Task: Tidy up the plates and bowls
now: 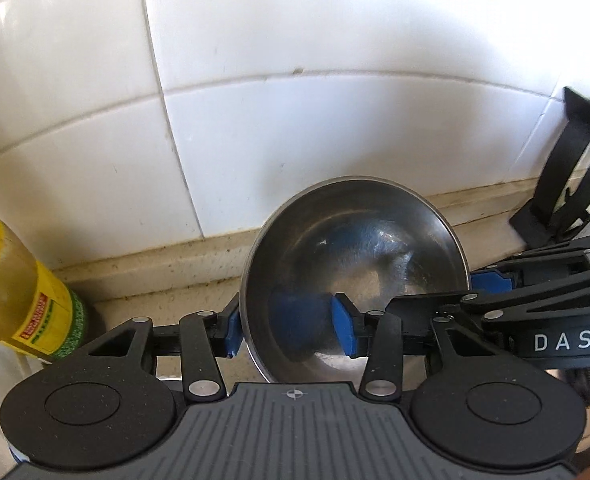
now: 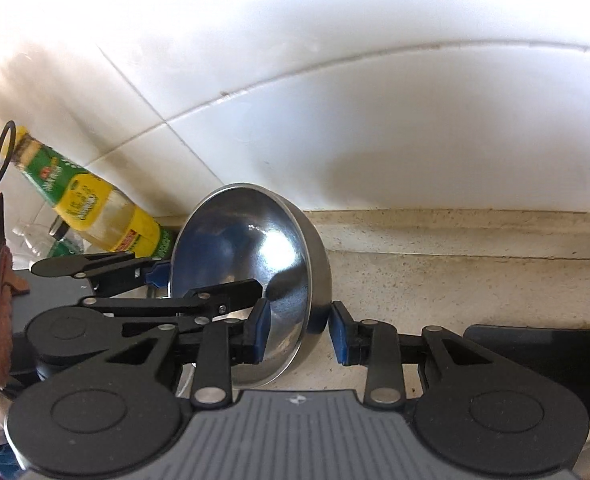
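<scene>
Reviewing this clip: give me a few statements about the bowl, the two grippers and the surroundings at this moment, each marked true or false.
1. Both grippers straddle the rim of one steel bowl. True: the left gripper and the right gripper each have one pad inside and one outside.
2. The bowl holds food. False: its inside shows only bare metal and reflections.
3. An oil bottle with a yellow label stands to the left of the bowl. True.
4. The wall behind the counter is bare brick. False: it is white tile.
5. The right gripper's pads are pressed tight on the bowl wall. False: a gap shows beside the outer pad.
</scene>
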